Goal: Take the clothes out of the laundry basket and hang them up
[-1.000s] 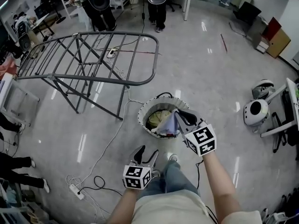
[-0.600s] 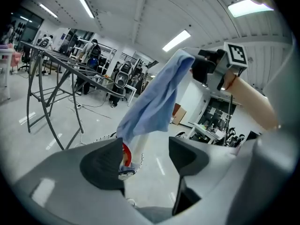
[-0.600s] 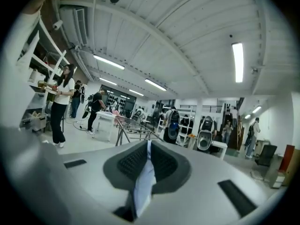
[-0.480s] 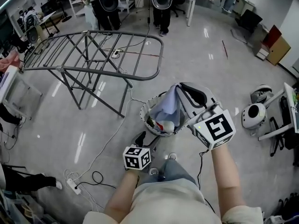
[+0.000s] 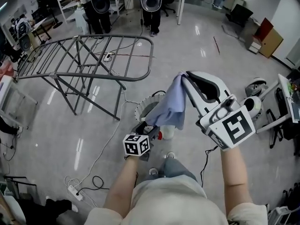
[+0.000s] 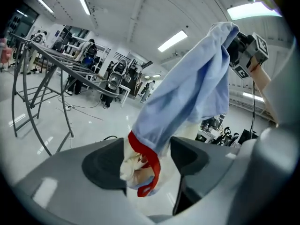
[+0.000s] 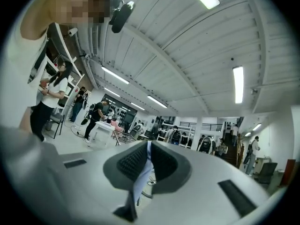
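**Blue garment (image 5: pixel 171 108) held up over the laundry basket (image 5: pixel 143 108)**

The right tool (image 5: pixel 184 76) is raised in the middle of the scene, its jaws closed tight on the top edge of the garment. The right gripper view shows a thin fold of the blue cloth (image 7: pixel 139 182) pinched between the ribbed pads (image 7: pixel 127 162). From that grip the garment hangs straight down, in front of the basket's right side, so that part of the rim is covered.

The left tool (image 5: pixel 144 129) sits lower and nearer, just beside the basket's near edge, at the garment's bottom end. In the left gripper view a red-trimmed cuff (image 6: pixel 146 157) and some bunched white cloth lie between its jaws, which are opening. The cloth rests against the left pad and there is a clear gap to the right one.

The basket stands on the grey floor (image 5: pixel 197 46). A grey drying rack (image 5: pixel 93 55) stands to the far left, well apart from the garment, with nothing hung on it.
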`<act>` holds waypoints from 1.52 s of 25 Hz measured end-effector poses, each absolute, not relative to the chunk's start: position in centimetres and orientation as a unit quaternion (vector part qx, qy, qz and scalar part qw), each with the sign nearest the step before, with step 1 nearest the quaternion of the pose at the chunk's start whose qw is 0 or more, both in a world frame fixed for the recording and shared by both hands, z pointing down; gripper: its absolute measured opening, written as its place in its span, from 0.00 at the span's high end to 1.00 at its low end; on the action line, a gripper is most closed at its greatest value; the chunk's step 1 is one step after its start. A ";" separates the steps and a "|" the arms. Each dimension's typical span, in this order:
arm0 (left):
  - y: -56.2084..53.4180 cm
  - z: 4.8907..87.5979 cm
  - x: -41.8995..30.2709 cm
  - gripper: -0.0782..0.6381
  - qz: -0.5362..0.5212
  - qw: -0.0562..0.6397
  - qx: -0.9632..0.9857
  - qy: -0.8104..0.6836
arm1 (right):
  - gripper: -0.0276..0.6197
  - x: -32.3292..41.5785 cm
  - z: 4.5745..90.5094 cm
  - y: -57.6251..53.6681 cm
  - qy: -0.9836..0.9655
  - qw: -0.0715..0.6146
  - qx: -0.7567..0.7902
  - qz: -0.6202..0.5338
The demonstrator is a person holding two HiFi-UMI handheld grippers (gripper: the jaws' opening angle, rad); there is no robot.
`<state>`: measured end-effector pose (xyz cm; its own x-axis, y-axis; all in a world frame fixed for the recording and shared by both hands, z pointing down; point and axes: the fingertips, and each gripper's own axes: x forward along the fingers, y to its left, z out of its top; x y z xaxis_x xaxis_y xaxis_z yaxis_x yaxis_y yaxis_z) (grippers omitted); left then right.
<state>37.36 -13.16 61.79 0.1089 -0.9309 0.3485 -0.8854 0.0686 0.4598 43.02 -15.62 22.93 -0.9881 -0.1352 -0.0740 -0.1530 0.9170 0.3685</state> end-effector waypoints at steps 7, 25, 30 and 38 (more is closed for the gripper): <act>-12.2 60.0 35.4 0.87 -0.031 0.279 0.661 -0.696 | 0.92 44.2 25.5 -18.5 0.975 -0.012 -0.130 0.178; -4.1 45.3 27.1 0.87 -0.026 0.081 0.610 -0.788 | 0.91 46.4 45.5 -22.6 0.967 -0.163 -0.197 0.006; -3.8 42.3 27.1 0.87 -0.023 0.045 0.621 -0.782 | 0.87 46.0 51.9 -21.2 0.954 -0.239 -0.181 -0.018; -4.8 39.5 29.1 0.87 0.001 0.010 0.647 -0.762 | 0.68 40.3 48.3 -14.9 0.978 -0.183 -0.087 -0.041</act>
